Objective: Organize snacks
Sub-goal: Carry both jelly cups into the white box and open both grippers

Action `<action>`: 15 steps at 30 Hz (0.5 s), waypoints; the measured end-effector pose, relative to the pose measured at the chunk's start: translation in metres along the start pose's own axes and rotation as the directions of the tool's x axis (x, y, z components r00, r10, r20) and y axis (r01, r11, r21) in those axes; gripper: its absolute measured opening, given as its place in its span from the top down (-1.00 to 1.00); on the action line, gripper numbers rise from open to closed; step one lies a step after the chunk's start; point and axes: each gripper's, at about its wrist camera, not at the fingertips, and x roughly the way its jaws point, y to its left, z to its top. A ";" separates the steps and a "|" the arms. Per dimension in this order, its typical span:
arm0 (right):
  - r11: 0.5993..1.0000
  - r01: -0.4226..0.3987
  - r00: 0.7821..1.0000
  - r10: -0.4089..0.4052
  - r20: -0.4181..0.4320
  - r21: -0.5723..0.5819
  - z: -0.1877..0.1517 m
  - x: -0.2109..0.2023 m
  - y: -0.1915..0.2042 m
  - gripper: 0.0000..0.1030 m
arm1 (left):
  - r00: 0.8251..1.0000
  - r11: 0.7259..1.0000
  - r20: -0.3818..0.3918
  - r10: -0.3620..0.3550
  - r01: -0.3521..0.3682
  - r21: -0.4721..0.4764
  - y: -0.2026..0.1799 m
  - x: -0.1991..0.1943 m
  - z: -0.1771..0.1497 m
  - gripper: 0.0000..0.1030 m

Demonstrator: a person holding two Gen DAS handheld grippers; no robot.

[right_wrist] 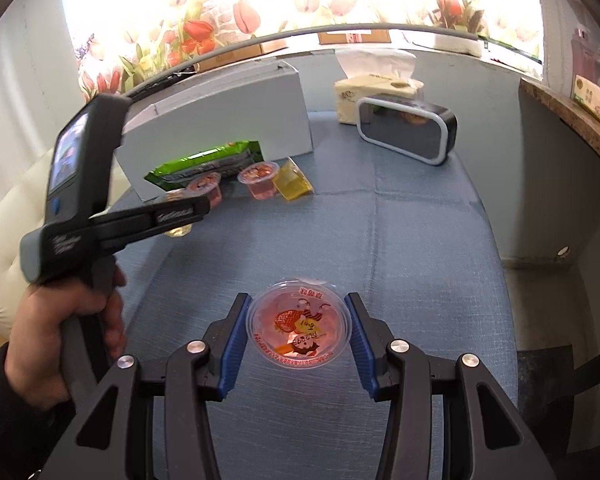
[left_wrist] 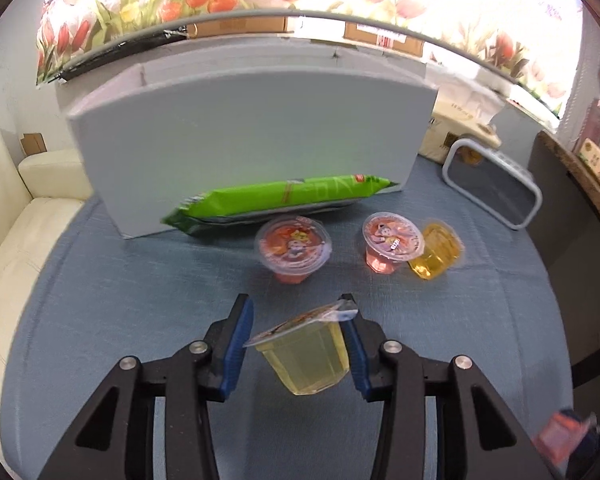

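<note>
Gripping a pale yellow jelly cup (left_wrist: 306, 354), the left gripper (left_wrist: 298, 344) had its jaws closed on the cup's sides; the cup sat tilted, lid peeling toward the upper right, lifted clear of the blue worktop (left_wrist: 120, 320). The right gripper (right_wrist: 298, 342) had its jaws clamped on a red jelly cup (right_wrist: 299, 323), lid up, over the worktop; contact with the cloth could not be told.

Only the left wrist view showed the loose group head-on: a green snack pack (left_wrist: 276, 202) leaning against the grey box (left_wrist: 244, 140), a red cup (left_wrist: 294, 250) just in front of it, then another red cup (left_wrist: 392, 244) touching an amber cup (left_wrist: 436, 254) tipped on its side. Only the right wrist view showed the person's hand (right_wrist: 60, 332) on the left gripper's handle, plus the tissue pack (right_wrist: 380, 92) behind the black speaker (right_wrist: 408, 130).

The worktop's right edge dropped off beside the speaker; a cream sofa (left_wrist: 16, 220) sat along the left edge. Bare cloth lay between the right gripper and the cup group.
</note>
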 end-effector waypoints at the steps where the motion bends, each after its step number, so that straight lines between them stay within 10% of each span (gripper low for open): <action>1: 1.000 -0.003 1.000 0.003 0.004 -0.004 0.001 -0.001 0.003 0.01 | 1.000 1.000 0.013 -0.004 0.004 0.004 0.004 -0.007 0.000 0.07; 15: 0.994 -0.068 0.994 0.074 0.079 -0.083 0.057 -0.007 0.061 0.01 | 0.988 0.997 0.139 -0.064 0.059 0.044 0.068 -0.090 0.047 0.07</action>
